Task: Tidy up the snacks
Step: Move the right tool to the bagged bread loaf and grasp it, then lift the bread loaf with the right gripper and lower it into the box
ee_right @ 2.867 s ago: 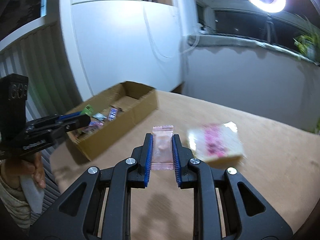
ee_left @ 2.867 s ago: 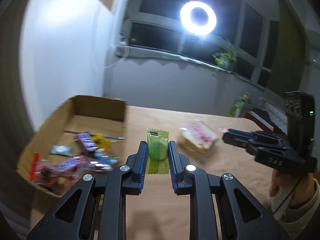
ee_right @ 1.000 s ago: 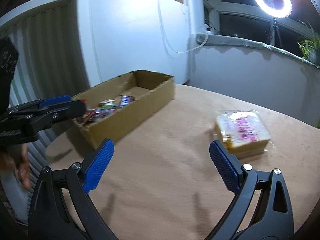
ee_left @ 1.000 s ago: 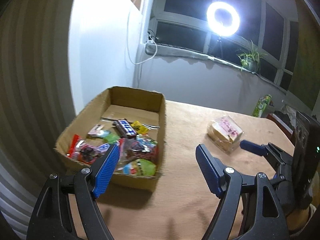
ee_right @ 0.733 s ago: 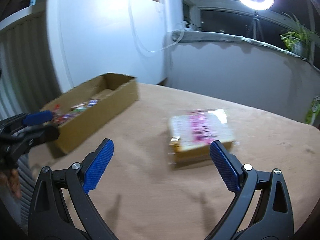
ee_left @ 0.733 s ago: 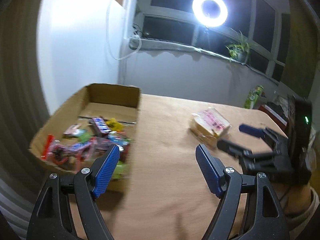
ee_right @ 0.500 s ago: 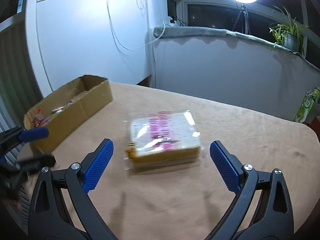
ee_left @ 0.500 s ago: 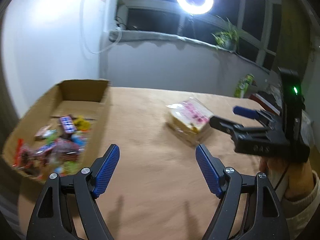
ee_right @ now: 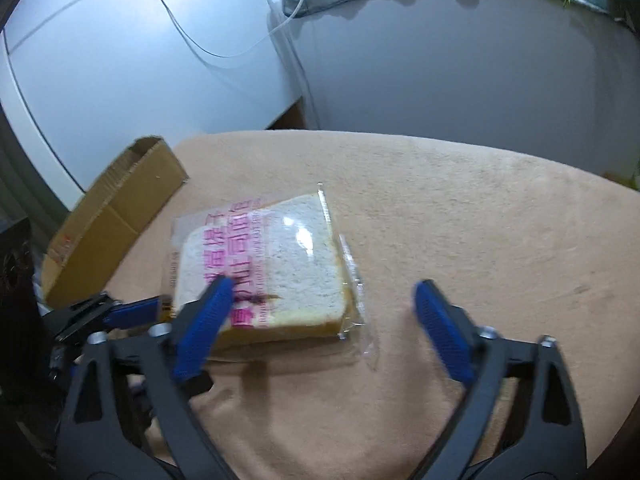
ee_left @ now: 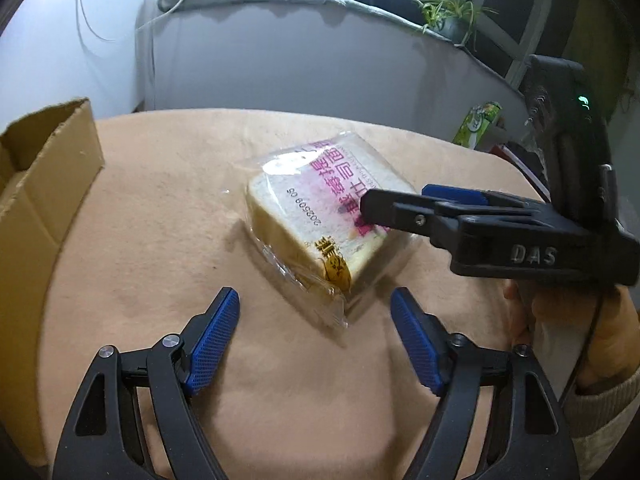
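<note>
Both hands had swung from the brown cardboard box [ee_left: 44, 184] at nine o'clock to the clear-wrapped, pink-printed sliced bread [ee_right: 264, 272] on the tan table [ee_right: 460, 208], the left gripper [ee_left: 316, 336] and right gripper [ee_right: 320, 320] closing emptily, ungripped.

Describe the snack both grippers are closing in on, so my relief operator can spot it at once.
On the tan table, right of the cardboard box, lies the bread packet: a clear wrapper with white sliced bread, pink lettering on top and a gold label on one edge. It is the only snack lying loose on the table.
</note>
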`<state>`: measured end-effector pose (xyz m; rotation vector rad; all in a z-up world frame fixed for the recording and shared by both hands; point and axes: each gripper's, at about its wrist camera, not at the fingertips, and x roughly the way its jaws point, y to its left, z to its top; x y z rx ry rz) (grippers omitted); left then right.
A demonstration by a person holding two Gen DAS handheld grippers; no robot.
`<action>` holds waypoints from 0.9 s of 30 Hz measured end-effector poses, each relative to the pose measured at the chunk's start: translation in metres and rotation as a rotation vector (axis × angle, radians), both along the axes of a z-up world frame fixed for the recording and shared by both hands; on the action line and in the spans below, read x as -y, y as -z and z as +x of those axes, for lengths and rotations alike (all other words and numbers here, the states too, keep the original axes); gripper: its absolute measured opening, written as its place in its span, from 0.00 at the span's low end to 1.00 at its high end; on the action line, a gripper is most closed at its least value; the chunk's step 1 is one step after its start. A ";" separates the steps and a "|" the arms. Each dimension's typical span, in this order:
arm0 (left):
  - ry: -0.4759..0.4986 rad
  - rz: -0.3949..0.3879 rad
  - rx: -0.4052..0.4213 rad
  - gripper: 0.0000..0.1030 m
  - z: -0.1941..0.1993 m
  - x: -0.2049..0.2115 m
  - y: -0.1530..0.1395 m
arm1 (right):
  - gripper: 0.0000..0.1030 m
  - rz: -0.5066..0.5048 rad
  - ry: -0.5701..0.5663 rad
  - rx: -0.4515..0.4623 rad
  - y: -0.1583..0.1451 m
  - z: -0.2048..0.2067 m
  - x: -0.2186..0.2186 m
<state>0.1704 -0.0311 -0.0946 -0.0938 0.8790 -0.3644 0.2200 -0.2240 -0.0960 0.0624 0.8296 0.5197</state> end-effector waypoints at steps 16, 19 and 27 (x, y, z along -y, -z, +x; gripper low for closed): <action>0.034 -0.022 -0.008 0.41 0.003 0.005 0.001 | 0.58 0.042 -0.025 0.013 0.001 -0.004 -0.001; 0.031 -0.013 -0.001 0.41 0.003 0.006 -0.002 | 0.58 0.022 -0.023 0.031 -0.003 -0.010 -0.005; 0.049 -0.007 0.090 0.41 -0.021 0.009 -0.020 | 0.58 0.020 0.022 0.106 -0.026 -0.051 -0.005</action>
